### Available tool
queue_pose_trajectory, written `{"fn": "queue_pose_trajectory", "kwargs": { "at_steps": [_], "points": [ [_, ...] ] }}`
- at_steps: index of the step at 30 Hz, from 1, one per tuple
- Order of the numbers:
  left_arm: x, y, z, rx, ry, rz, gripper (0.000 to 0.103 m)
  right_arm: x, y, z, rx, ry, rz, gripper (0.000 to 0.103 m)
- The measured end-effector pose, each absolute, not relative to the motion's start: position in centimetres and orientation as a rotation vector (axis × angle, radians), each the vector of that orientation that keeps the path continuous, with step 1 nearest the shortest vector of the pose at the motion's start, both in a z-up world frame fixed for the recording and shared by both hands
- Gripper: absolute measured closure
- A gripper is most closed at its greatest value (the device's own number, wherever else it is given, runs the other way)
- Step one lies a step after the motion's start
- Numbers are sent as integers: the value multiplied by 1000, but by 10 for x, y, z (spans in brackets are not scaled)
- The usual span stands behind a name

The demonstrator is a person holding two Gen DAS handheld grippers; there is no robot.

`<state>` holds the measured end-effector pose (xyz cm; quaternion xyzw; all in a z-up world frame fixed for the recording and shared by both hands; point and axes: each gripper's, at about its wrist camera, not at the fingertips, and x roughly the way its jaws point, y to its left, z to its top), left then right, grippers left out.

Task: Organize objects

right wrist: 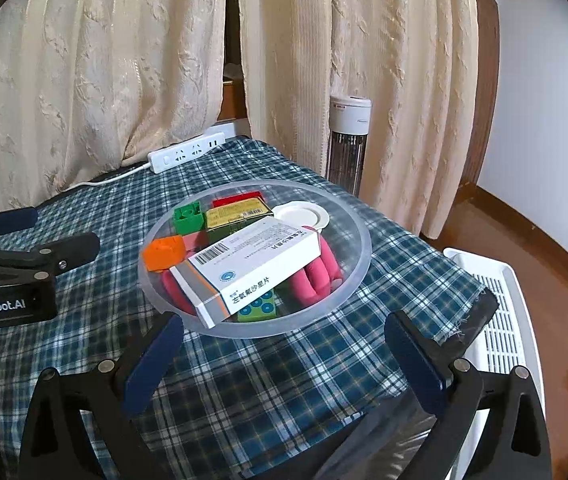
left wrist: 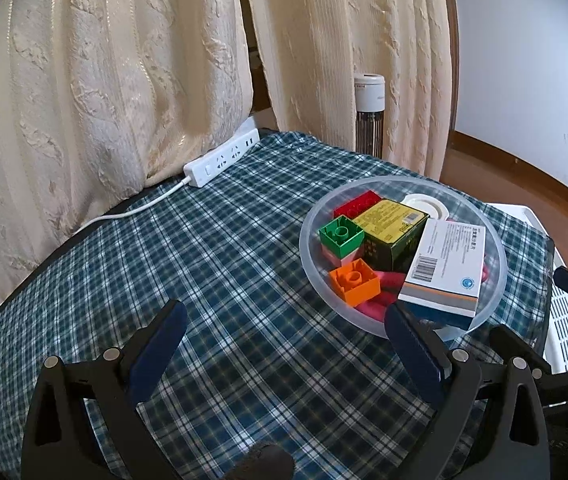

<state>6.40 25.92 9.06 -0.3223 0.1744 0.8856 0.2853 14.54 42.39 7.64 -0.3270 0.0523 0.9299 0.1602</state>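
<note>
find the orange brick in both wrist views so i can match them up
Left wrist: the orange brick sits right of centre, at the near left inside edge of the clear bowl, left of the white box.
Right wrist: the orange brick is left of centre, at the bowl's left edge, left of the white box.
Shared landmark: the white power strip by the curtain.

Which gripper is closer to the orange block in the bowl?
Left. The left gripper hovers beside the bowl, near the orange block; the right gripper is at the bowl's opposite front rim.
</note>
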Motion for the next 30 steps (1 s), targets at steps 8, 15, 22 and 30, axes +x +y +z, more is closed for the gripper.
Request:
{"fn": "queue_pose_trajectory", "kwargs": {
  "at_steps": [8, 15, 22, 30],
  "points": [
    [59, 260, 84, -909, 455, 2342, 3, 140, 427, 73, -950, 167, 2654, 1],
    [58, 261, 83, -911, 456, 2340, 3, 138, 427, 73, -950, 169, 2655, 1],
    [59, 262, 81, -912, 455, 2333, 3, 137, 427, 74, -951, 169, 2653, 1],
    [59, 262, 80, -915, 463, 2314, 3, 135, 427, 74, -952, 172, 2653, 1]
  ]
}}
